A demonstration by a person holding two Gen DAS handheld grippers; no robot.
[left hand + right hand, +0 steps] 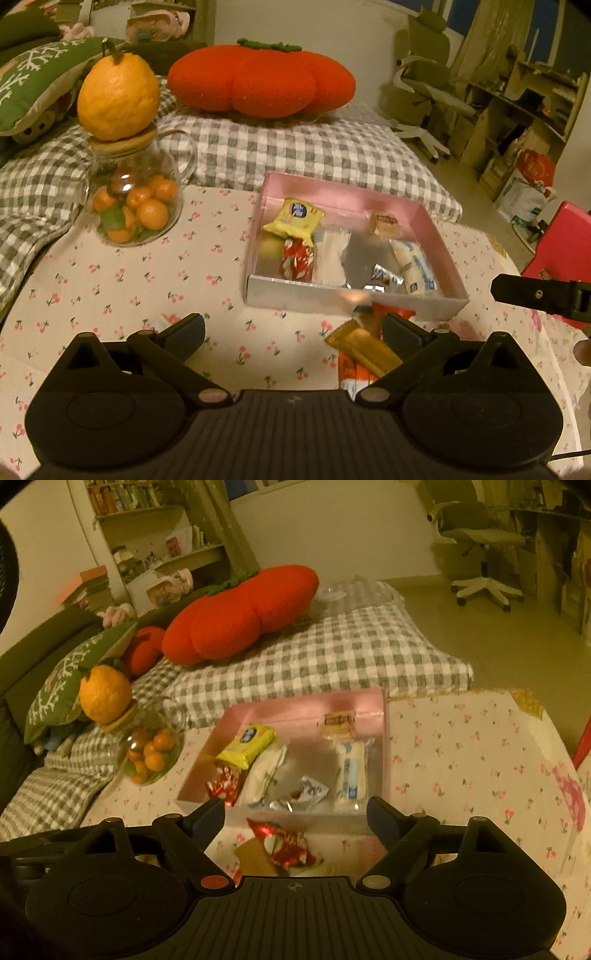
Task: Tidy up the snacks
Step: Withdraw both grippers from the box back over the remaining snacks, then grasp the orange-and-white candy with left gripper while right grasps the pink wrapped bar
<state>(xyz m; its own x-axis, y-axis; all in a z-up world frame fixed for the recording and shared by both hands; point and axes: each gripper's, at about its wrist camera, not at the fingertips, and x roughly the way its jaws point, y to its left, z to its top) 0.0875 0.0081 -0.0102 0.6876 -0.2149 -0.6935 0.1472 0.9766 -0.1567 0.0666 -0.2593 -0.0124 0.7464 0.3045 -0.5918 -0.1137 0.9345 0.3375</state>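
Lying on the cherry-print counter just in front of the pink box, a red foil snack is being framed between the spread, empty jaws of the right tool. A gold-wrapped bar is being left beside the left tool, also spread and holding nothing. Crinkly foil is likely being risked: a shallow pinch could let it slip, or the box wall could be nudged.

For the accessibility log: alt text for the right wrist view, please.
The right gripper, open and empty, hovers over a red wrapper lying on the cherry-print cloth just in front of a pink box of snacks.
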